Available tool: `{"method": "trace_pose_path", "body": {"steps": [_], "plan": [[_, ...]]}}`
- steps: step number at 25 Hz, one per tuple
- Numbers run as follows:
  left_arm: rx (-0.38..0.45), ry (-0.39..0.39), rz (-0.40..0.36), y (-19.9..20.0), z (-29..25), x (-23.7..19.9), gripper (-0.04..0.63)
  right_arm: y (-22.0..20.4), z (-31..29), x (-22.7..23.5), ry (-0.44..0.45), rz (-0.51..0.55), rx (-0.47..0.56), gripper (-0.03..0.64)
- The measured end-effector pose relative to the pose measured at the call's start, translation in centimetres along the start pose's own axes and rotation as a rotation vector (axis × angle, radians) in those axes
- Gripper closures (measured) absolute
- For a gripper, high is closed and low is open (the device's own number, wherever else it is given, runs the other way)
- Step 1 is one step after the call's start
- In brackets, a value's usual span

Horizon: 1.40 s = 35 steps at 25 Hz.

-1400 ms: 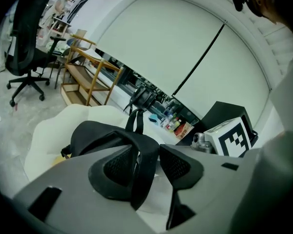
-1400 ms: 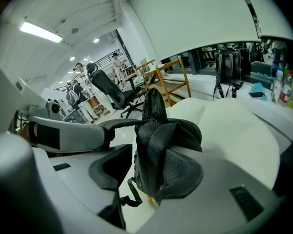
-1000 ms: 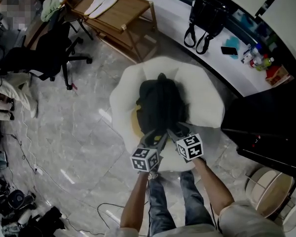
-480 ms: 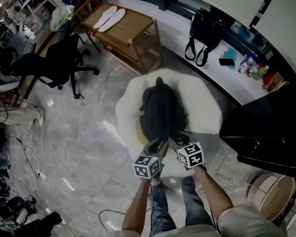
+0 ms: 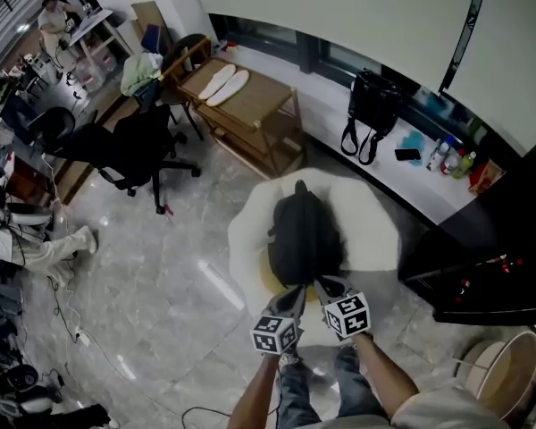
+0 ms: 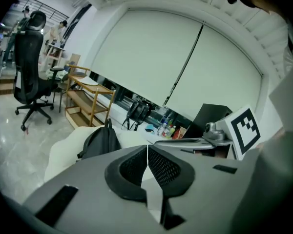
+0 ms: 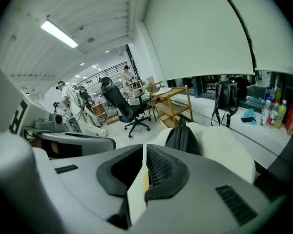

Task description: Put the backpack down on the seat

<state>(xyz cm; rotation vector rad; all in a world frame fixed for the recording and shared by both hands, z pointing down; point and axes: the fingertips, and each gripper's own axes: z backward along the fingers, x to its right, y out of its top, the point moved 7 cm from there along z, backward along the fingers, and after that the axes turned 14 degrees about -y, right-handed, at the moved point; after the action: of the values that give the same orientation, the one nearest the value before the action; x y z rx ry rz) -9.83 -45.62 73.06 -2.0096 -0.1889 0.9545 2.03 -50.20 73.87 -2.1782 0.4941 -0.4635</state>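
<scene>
Backpack was rested in the middle of the seat, carried wholly by the cushion, so no grip was judged necessary. Left gripper and right gripper were held at the seat's near edge, jaws being closed on nothing.
</scene>
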Motion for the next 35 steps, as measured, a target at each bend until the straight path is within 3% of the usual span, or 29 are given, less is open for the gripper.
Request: {"method": "trace_pose_path", "body": {"steps": [9, 22, 27, 35], "plan": [[0.029, -0.018, -0.06, 1.2, 3.3, 4.4, 0.565, 1.5, 5.0, -3.5, 0.036, 0.017, 0.052, 0.588], [0.128, -0.043, -0.148, 7.5, 7.5, 10.6, 0.565, 8.3, 12.9, -5.5, 0.001, 0.121, 0.248, 0.588], [0.151, -0.069, -0.21, 9.1, 8.9, 11.7, 0.565, 8.8, 14.6, -7.1, 0.016, 0.124, 0.285, 0.589], [0.149, -0.113, -0.241, 9.4, 12.2, 10.3, 0.565, 9.2, 15.2, -10.9, -0.005, 0.103, 0.317, 0.589]]}}
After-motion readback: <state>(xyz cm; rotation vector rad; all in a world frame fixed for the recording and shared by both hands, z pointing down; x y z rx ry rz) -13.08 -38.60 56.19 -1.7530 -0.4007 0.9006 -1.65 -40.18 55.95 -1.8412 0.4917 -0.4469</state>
